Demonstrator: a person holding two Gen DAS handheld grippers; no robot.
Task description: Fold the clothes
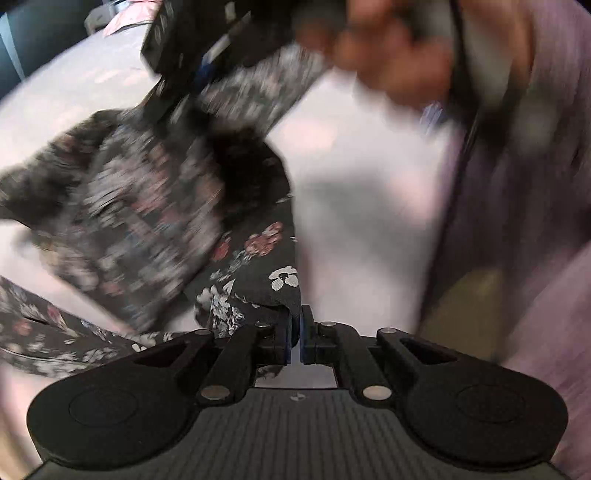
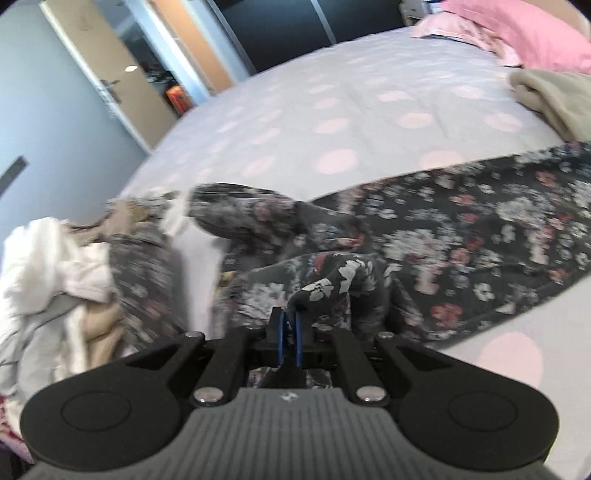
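Note:
A dark floral garment (image 2: 461, 236) lies spread across the bed (image 2: 332, 110), partly lifted and blurred. My right gripper (image 2: 290, 317) is shut on a bunched fold of it near its left end. In the left wrist view my left gripper (image 1: 295, 317) is shut on another edge of the same floral garment (image 1: 243, 266), which hangs loose to the left. The right gripper (image 1: 207, 40) shows blurred at the top of that view, with the person's hand (image 1: 388, 48) holding it.
A pile of white, beige and patterned clothes (image 2: 62, 266) lies at the bed's left edge. A beige cloth (image 2: 554, 99) and a pink pillow (image 2: 517, 33) lie at the far right. The person's lilac top (image 1: 535, 184) fills the left wrist view's right side.

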